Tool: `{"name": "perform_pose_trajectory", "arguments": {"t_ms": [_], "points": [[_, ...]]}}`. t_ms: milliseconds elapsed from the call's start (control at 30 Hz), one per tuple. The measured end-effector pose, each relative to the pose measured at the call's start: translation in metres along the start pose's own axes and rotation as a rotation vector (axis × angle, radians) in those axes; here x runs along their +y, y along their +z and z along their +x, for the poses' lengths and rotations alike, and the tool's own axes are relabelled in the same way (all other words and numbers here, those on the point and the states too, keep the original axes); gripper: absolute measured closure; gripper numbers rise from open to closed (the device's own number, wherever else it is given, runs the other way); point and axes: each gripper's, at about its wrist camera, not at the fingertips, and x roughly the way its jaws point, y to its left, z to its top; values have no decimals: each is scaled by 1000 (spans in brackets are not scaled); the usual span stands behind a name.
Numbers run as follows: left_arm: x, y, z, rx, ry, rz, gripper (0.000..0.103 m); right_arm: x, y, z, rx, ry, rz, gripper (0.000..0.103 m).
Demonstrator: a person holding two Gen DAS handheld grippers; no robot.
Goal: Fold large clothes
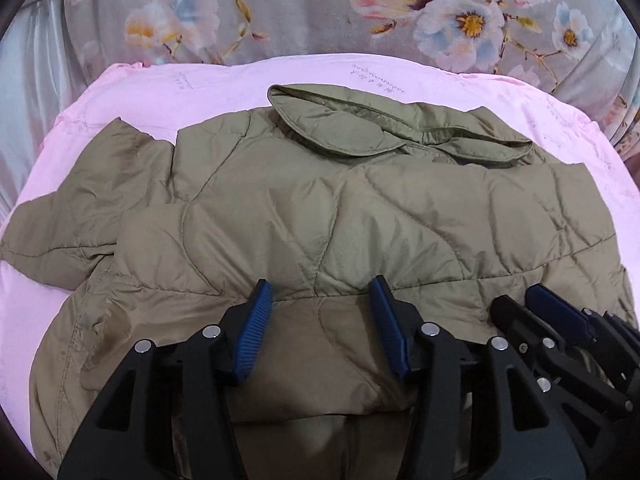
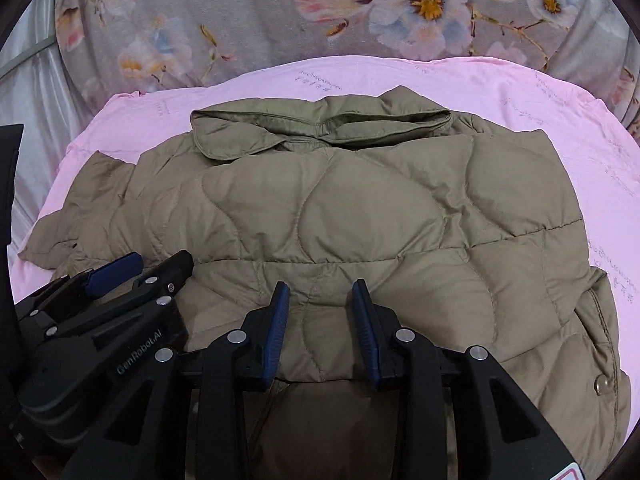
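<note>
1. The left tool (image 1: 322, 284) tilts down over the near part of a khaki quilted jacket (image 1: 360, 208); its two blue-padded fingers (image 1: 256, 332) stand apart with only loose cloth under the gap, so it is released and grips nothing.
2. The right tool (image 2: 320, 286) has the same downward tilt just beside it, its blue pads (image 2: 276, 332) set closer together than the left pair but still parted (nothing pinched between them, as far as either view shows).
3. The two tools sit side by side: the right one shows at the lower right edge of the left wrist view, the left one at the lower left of the right wrist view.
4. The jacket lies spread on a pink sheet (image 1: 224, 80), collar (image 1: 360, 124) at the far side, one sleeve (image 1: 80, 220) stretched out to the left, and a layer folded over the body with its edge running across just beyond the fingertips.
5. A snap button (image 2: 601, 384) shows near the jacket's right edge.
6. Behind the pink sheet hangs a grey floral fabric (image 1: 320, 12).
7. The jacket's near hem is hidden beneath the black tool frames, and the hands holding them are outside both views.
</note>
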Motion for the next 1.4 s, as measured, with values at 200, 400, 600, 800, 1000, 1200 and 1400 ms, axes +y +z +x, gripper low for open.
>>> {"name": "perform_pose_trajectory", "arguments": {"t_ms": [200, 400, 600, 800, 1000, 1200, 1400], "points": [[1, -5, 0, -7, 18, 3, 52, 2, 0, 5, 3, -10, -8, 71], [5, -5, -1, -9, -4, -21, 49, 3, 0, 6, 10, -19, -15, 71], [66, 2, -37, -8, -140, -254, 32, 2, 0, 6, 13, -15, -11, 71], [216, 11, -68, -87, -12, -539, 14, 4, 0, 6, 13, -25, -17, 71], [382, -1, -47, -41, 226, -830, 14, 5, 1, 6, 13, -32, -21, 71], [461, -24, -13, 20, 259, -1009, 25, 5, 0, 6, 14, -31, -21, 70], [454, -11, -11, -2, 226, -970, 89, 4, 1, 6, 19, -31, -21, 70]]}}
